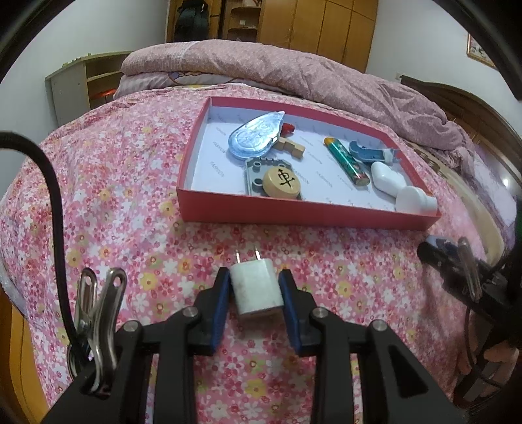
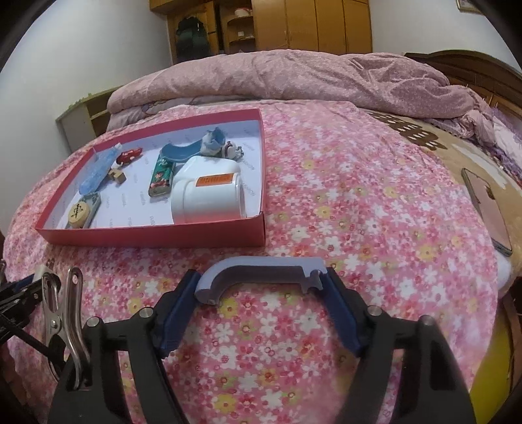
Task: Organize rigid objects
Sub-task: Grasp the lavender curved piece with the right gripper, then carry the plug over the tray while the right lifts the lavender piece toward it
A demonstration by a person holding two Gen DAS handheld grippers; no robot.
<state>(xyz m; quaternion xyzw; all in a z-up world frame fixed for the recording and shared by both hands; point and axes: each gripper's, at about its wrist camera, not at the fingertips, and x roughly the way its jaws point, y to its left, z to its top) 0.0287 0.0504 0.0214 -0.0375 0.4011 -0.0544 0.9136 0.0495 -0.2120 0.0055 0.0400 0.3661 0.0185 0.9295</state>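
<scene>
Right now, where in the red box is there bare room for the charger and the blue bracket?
In the box, the floor is bare along the left wall, left of the clear teardrop, and at the far right corner behind the blue piece. Crowded: chess piece, lighter and white fitting.

Both views are taken low over the floral bedspread (image 1: 114,195), angled down toward the red tray (image 1: 293,217). From the left wrist, the tray is seen close, ahead-right; from the right wrist, ahead-left. Tray, folded quilt (image 2: 293,75) and wardrobe (image 2: 313,26) beyond are shared.
</scene>
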